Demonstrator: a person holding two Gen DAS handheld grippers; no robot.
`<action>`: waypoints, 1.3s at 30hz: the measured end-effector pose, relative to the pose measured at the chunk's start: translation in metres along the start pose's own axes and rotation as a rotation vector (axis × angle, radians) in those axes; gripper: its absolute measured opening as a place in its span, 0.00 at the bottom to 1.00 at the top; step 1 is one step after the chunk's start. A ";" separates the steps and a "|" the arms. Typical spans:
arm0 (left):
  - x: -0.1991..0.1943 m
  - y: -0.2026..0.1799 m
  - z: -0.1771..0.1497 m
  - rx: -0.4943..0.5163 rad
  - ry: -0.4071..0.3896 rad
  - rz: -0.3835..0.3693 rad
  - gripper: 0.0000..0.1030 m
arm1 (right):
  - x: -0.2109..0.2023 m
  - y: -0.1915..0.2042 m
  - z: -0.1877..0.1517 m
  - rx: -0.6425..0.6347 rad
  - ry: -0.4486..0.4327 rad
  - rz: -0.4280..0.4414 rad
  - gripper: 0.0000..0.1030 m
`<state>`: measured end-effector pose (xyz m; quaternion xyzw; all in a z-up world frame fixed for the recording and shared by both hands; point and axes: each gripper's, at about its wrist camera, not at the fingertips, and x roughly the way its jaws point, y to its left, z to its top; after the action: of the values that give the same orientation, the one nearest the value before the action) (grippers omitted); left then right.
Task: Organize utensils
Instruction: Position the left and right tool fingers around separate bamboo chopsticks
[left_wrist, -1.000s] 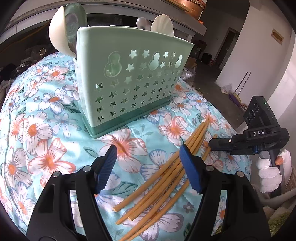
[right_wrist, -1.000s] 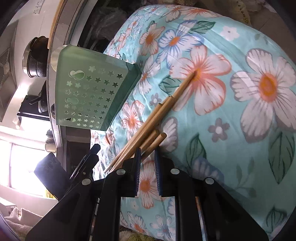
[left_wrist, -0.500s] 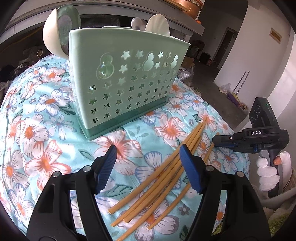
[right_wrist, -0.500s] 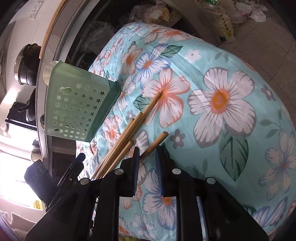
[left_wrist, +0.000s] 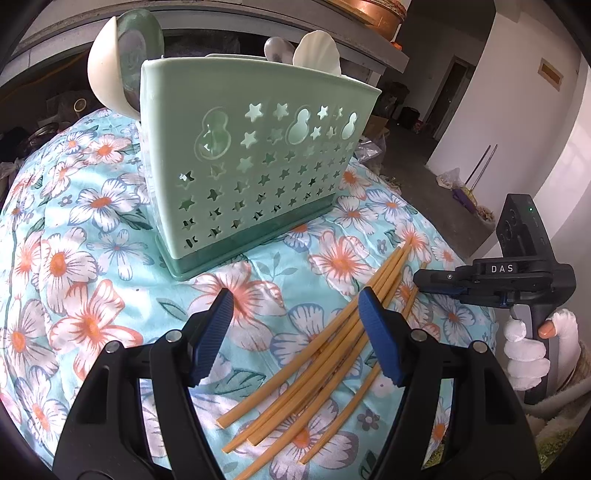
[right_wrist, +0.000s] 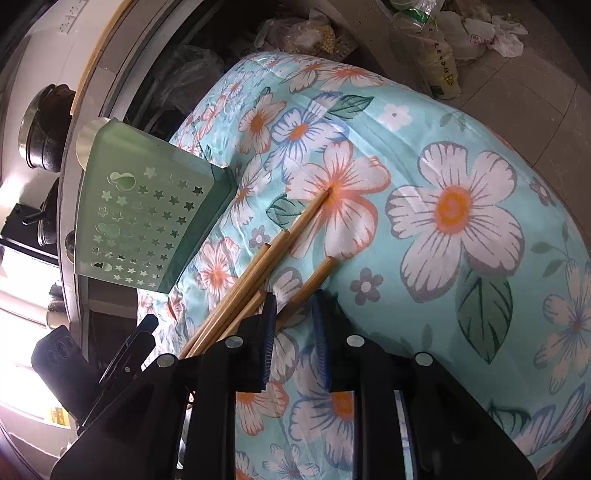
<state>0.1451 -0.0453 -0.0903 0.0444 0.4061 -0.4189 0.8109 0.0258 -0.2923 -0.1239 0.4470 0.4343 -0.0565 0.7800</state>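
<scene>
**Lin:** On the flowered cloth (left_wrist: 92, 258), just in front of the green holder (left_wrist: 251, 166), the chopsticks (left_wrist: 325, 343) lie loose in a fan. The holder already has spoons (left_wrist: 122, 74) standing in it, so I judge the chopsticks are what remains.

**Mara:** And the right gripper (right_wrist: 293, 325)? Its fingers are a little apart and opening. One chopstick (right_wrist: 310, 280) runs down between them, but I do not see the pads pressing it.

**Lin:** That is my worry. If this hand lifts now, the stick may stay behind, or slide out and roll. The cloth looks soft and curves down at the edge near those tips, so a stick that rolls could go off the tabletop to the floor.

**Mara:** Also, the other sticks lie just beside the left finger of that gripper. When the fingers close again, they may catch two sticks crossed, or push the bundle sideways.

**Lin:** The left gripper (left_wrist: 295, 332) stands wide open over the cloth and grasps nothing. Its right finger (left_wrist: 380, 343) is in front of the bundle in the left wrist view; I cannot tell whether it touches.

**Mara:** If it comes down carelessly, it could scatter the fan. And the holder is light, I think. A stick pushed against its rim at an angle may tip it with the spoons inside.
</scene>
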 end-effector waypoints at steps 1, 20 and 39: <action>-0.001 0.000 0.000 0.001 -0.003 0.001 0.65 | -0.001 0.000 0.001 -0.008 0.003 -0.004 0.19; -0.003 -0.007 0.002 0.017 -0.012 -0.016 0.65 | 0.001 0.016 0.004 -0.117 -0.051 -0.152 0.22; -0.001 -0.059 -0.009 0.246 -0.017 -0.063 0.51 | -0.009 0.006 0.009 -0.078 -0.026 -0.125 0.12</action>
<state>0.0971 -0.0793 -0.0793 0.1273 0.3458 -0.4911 0.7894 0.0285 -0.2986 -0.1116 0.3877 0.4531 -0.0939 0.7973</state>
